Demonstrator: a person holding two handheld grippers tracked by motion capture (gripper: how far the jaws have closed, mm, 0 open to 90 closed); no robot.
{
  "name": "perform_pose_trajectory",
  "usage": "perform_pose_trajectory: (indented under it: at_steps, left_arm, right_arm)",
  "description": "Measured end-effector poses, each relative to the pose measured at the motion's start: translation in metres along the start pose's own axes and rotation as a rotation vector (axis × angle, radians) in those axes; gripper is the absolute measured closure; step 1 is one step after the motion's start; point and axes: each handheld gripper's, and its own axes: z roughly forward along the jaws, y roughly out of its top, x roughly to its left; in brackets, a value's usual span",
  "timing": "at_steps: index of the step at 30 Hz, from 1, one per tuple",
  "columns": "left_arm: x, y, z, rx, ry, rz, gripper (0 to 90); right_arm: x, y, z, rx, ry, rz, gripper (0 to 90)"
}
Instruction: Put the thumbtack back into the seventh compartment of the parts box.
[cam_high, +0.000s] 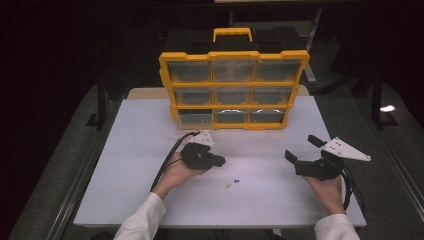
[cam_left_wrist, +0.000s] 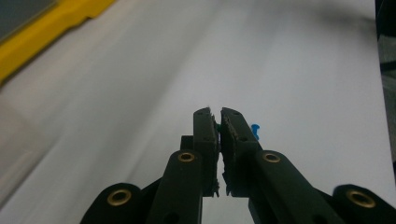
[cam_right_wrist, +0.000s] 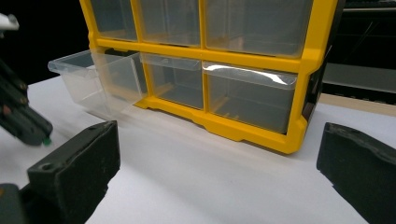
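On the white rectangular table top (cam_high: 150, 150) stands a yellow-framed plastic organiser cabinet (cam_high: 233, 90) with 9 clear drawers in 3 rows of 3 and a yellow carry handle on top. Its bottom-left clear plastic drawer (cam_right_wrist: 95, 79) is pulled partly out toward the person, while the other drawers sit flush. The left gripper (cam_high: 218, 161), held in the person's left hand (cam_high: 177, 172), hovers low over the table in front of the cabinet; its jaws stand almost closed, with a narrow slit between them, and a small green object (cam_left_wrist: 217, 127) shows pinched at the slit near the tips. Just beyond those jaws lies a small blue push pin (cam_high: 237, 181) on the table, with a small yellow push pin (cam_high: 228, 185) just beside it. The right gripper (cam_high: 301, 148), held in the right hand (cam_high: 327, 187), is well apart to the right, its jaws spread wide with nothing between them, facing the cabinet.
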Motion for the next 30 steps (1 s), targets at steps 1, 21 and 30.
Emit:
perform_pose_trajectory:
  at_steps: [1,21,30]
  left_arm:
    - [0.001,0.0,-0.004,-0.012,0.006,-0.004,85.3]
    - [0.027,0.012,-0.047,-0.105,0.095,-0.049,85.4]
    - [0.046,0.019,-0.061,-0.091,0.146,-0.061,85.3]
  right_arm:
    - [0.0,0.0,0.0,0.001,0.001,0.0,0.0]
    - [0.0,-0.003,0.003,0.023,0.008,-0.002,0.0]
    - [0.001,-0.003,0.004,0.028,0.009,-0.001,0.0]
